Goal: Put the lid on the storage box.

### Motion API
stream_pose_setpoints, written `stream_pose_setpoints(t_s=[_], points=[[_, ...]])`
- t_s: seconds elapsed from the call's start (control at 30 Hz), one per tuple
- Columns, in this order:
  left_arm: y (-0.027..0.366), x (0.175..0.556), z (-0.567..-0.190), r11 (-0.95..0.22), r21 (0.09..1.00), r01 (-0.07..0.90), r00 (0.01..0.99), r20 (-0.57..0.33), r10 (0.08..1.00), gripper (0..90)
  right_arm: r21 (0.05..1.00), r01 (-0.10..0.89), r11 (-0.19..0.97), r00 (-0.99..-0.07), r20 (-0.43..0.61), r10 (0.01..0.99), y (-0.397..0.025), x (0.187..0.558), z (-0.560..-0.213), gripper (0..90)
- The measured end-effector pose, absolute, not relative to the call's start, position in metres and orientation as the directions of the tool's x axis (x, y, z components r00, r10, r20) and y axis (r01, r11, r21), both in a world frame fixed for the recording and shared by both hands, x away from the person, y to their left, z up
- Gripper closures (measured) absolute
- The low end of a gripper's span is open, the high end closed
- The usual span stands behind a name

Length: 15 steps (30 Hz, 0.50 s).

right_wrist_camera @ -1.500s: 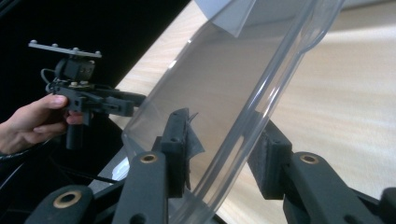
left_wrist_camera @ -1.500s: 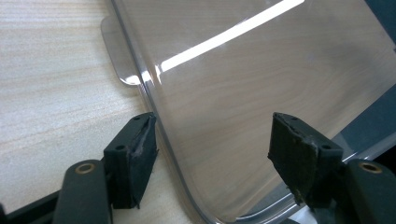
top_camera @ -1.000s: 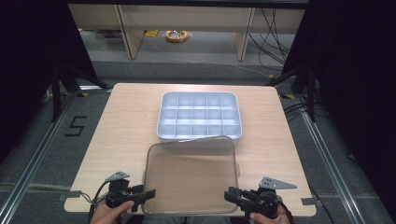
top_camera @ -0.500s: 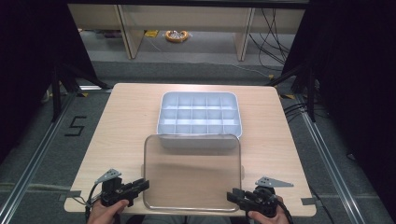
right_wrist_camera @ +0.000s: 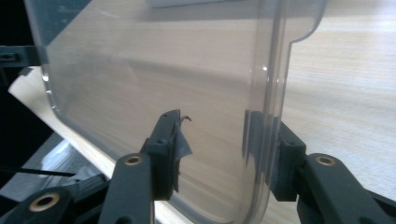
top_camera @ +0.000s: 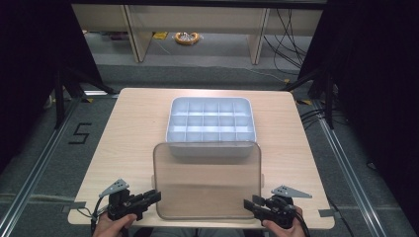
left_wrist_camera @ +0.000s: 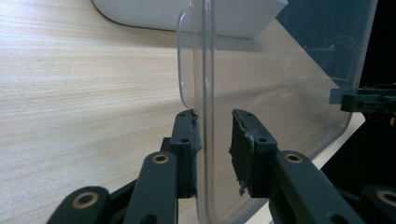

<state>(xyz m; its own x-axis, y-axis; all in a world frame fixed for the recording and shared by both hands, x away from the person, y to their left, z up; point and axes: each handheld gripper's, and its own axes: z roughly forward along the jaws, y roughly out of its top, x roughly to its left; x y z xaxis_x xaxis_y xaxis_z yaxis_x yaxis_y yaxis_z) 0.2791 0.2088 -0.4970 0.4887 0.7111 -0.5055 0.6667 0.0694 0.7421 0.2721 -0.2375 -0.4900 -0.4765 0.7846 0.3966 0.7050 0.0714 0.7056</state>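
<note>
Item: wooden table (top_camera: 128, 128), pale grain, centre of the high view; dark floor around it.

Item: left gripper (top_camera: 150, 198), lower left of the high view, held in a hand (top_camera: 109, 226) entering from the bottom edge. In the left gripper view its jaws stand part open, one on each side of the lid's edge; the left pad lies against the plastic, the right pad stands clear with a gap. A straddle, not a firm clamp, as far as can be judged.

Item: clear lid (top_camera: 207, 180), transparent plastic, rounded corners, lower centre of the high view. It stands tilted between the two grippers; its upper edge overlaps the near wall of the tray in that view. Whether they touch cannot be told.

Item: compartment tray (top_camera: 211, 123), white, gridded, empty cells, centre of the high view, above the lid.

Item: right gripper (top_camera: 248, 203), lower right of the high view. In the right gripper view its jaws are also part open, bracketing the lid's rim; contact on the far pad is unclear through the plastic.

Step in hand, judged: lid carried toward the tray for closing. Next move calls for levelling the lid, squaring its corners over the tray rim, and lowering both sides evenly.
</note>
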Motion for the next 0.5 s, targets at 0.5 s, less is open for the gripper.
stream_pose_setpoints(t_s=[0.5], points=[[0.2092, 0.2795, -0.4965, 0.065, 0.747, 0.661, 0.508, -0.51, 0.694, 68.0, 0.69, 0.71, 0.142, -0.49, 0.338, 0.803, -0.2314, 0.2817, -0.4897, 49.9]])
